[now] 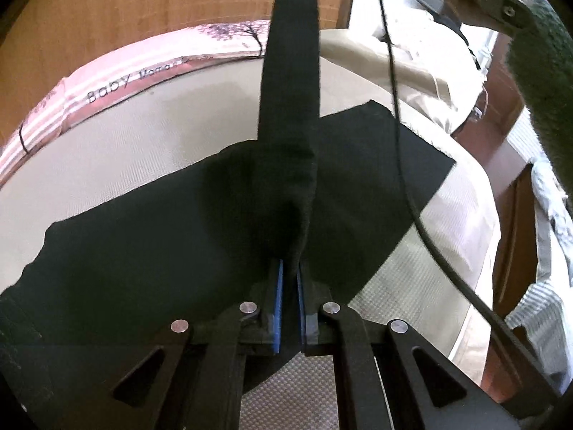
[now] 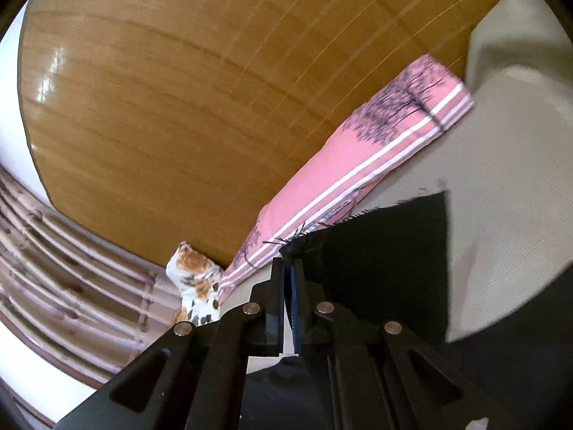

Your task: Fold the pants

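Basically mid-fold: left gripper (image 1: pixel 290 279) and right gripper (image 2: pixel 288 272) fingers both pinched on the pants (image 1: pixel 161 251), part lifted, rest on the bed (image 1: pixel 143 136). Keep edge taut, lay over evenly, release last.

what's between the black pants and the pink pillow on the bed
Only bare beige sheet separates the black pants from the pink pillow, seen in the left wrist view.
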Action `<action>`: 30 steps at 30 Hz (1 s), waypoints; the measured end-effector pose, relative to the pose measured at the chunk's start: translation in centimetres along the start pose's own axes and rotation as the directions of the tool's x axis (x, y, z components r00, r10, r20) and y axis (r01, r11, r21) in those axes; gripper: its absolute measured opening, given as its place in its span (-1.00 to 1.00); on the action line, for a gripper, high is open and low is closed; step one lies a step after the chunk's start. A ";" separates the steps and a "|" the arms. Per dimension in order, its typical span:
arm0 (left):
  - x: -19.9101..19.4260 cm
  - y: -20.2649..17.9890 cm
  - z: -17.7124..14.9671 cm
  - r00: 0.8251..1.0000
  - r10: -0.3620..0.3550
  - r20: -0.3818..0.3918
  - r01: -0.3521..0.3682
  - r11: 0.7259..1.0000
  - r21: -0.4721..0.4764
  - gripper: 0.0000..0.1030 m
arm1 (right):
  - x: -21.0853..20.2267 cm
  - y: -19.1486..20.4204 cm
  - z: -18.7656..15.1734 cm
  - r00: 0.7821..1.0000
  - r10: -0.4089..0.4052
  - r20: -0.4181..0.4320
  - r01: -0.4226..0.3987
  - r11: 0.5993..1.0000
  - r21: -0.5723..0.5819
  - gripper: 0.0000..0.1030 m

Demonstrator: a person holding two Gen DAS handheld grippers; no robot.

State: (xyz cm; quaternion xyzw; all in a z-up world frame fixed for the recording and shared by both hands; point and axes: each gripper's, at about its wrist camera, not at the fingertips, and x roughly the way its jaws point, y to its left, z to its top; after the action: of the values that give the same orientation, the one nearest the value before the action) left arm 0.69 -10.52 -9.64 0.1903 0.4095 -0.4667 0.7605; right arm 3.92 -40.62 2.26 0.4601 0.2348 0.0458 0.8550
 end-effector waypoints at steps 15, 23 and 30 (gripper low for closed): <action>2.8 -2.2 -2.2 0.996 0.046 -0.072 -0.034 0.986 0.163 -0.86 | -14.3 -19.9 -12.1 0.917 -0.392 0.068 0.338 0.858 0.387 -0.93; 3.1 -2.8 -2.1 0.995 0.058 -0.082 -0.042 0.983 0.180 -0.85 | -13.9 -21.5 -13.3 0.886 -0.461 0.035 0.421 0.835 0.354 -0.94; 3.4 -1.7 -1.8 0.994 0.024 -0.103 -0.011 0.992 0.122 -0.63 | -11.7 -20.2 -12.7 0.805 -0.593 -0.028 0.585 0.784 0.210 -0.62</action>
State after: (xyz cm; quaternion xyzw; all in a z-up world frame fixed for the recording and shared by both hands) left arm -0.75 -12.03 -13.24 0.2640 0.4177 -0.4734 0.7292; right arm -14.88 -45.93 -15.79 0.4517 0.3532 -0.2569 0.7780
